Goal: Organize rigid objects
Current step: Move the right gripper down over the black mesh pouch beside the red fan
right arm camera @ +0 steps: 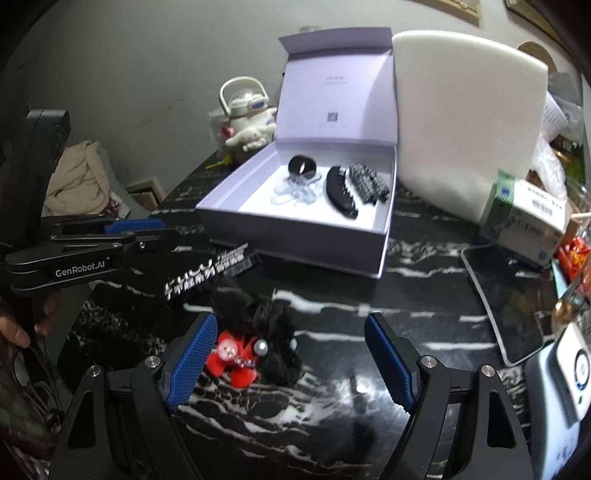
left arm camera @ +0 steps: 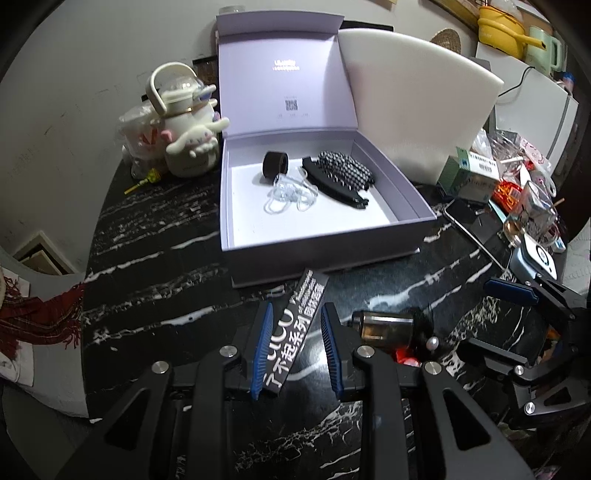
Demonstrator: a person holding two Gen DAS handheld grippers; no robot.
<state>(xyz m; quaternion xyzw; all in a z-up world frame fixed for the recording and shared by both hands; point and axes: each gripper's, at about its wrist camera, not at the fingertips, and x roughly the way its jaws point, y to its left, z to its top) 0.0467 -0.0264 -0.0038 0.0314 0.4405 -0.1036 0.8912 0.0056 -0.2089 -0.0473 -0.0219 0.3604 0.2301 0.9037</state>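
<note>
- On the black, white-veined marble table (left arm camera: 147,258), at frame centre in both views, sits a lilac cardboard box (left arm camera: 325,236) with its hinged lid upright and its floor white.
- Inside the box lie a short dark cylindrical band (left arm camera: 275,166), a tangle of clear loop-shaped hair ties (left arm camera: 288,195), a black toothed claw clip (left arm camera: 332,184) and a checkered black-and-white clip (left arm camera: 347,168) just beside it.
- At lower centre of the left wrist view, the left gripper (left arm camera: 297,347) is clamped on a slim, flat black carton with white printed characters (left arm camera: 295,332), held between its ribbed blue pads (left arm camera: 264,350); the carton's far end points toward the box.
- In the right wrist view the right gripper (right arm camera: 286,354) has its jaws wide apart, holding nothing, above a red plush charm with a pearl bead (right arm camera: 232,360) and a fuzzy black tuft (right arm camera: 277,343) lying on the table.
- Only the left wrist view shows a shiny metallic cylinder (left arm camera: 384,325) lying beside the carton, and a yellow pot (left arm camera: 498,26) at upper right.
- Only the right wrist view shows a person's hand (right arm camera: 14,332) at the left edge.
- A smooth white curved foam slab (right arm camera: 469,122) stands just right of the box; a cream plush-covered bottle (left arm camera: 188,133) stands left of it.
</note>
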